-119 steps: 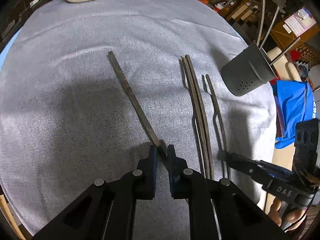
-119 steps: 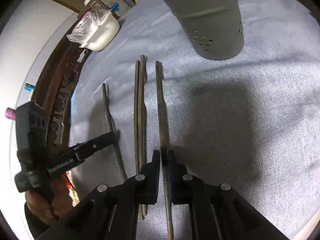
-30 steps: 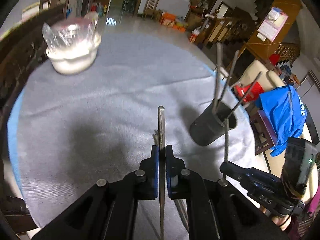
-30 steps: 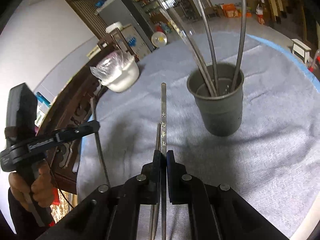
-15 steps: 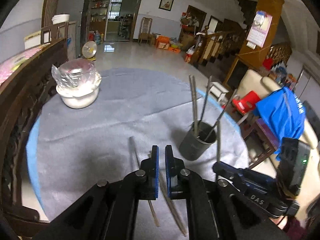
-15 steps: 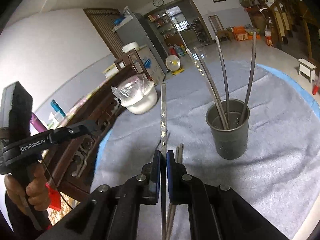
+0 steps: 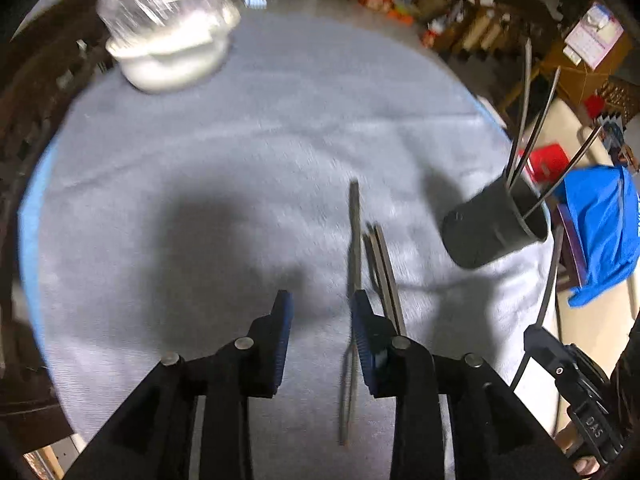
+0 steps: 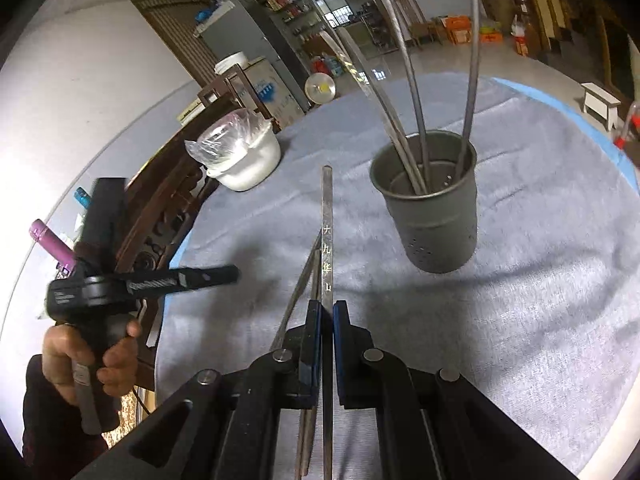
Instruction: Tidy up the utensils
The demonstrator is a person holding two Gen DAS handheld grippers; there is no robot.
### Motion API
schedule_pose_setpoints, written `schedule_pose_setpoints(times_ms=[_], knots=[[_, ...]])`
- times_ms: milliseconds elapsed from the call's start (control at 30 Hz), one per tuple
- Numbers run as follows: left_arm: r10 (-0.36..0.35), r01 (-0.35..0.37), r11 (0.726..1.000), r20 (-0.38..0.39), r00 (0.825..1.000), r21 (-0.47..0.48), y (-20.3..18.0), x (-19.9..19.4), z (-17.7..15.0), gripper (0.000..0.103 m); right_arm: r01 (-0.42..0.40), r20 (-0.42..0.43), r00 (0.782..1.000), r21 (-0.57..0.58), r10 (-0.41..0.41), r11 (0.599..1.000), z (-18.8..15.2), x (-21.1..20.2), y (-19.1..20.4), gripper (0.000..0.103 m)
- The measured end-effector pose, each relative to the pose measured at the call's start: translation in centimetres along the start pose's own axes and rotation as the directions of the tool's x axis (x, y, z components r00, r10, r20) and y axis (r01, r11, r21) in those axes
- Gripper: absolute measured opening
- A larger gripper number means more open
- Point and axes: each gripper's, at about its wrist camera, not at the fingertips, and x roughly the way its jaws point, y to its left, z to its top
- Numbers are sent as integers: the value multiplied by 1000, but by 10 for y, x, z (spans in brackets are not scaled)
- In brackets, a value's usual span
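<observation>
Grey cloth [image 7: 240, 128] covers a round table where a plastic-wrapped white bowl [image 7: 172, 44] sits at eleven o'clock in the left wrist view. Spread wide and holding nothing, the left gripper [image 7: 320, 308] hovers above loose metal utensils [image 7: 380, 264] lying on the cloth just past its right finger. At two o'clock stands a dark holder [image 7: 492, 228] with three utensils upright inside. Clamped tight, the right gripper [image 8: 327, 312] pinches an engraved metal chopstick [image 8: 327, 232], pointing toward twelve, left of the holder.
</observation>
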Motion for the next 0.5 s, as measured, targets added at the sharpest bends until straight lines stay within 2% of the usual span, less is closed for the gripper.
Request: schedule_pose_setpoints(times_ms=[133,500], knots=[[-15,15,1000,-76,997,-5,-8,31,-2,31,3,-9,1000,22,-3,1000,1,3,-9,6],[-31,29,999,-109,994,-26,-10,65,9,31,5,-21,1000,41,-4,999,0,7,-16,6]])
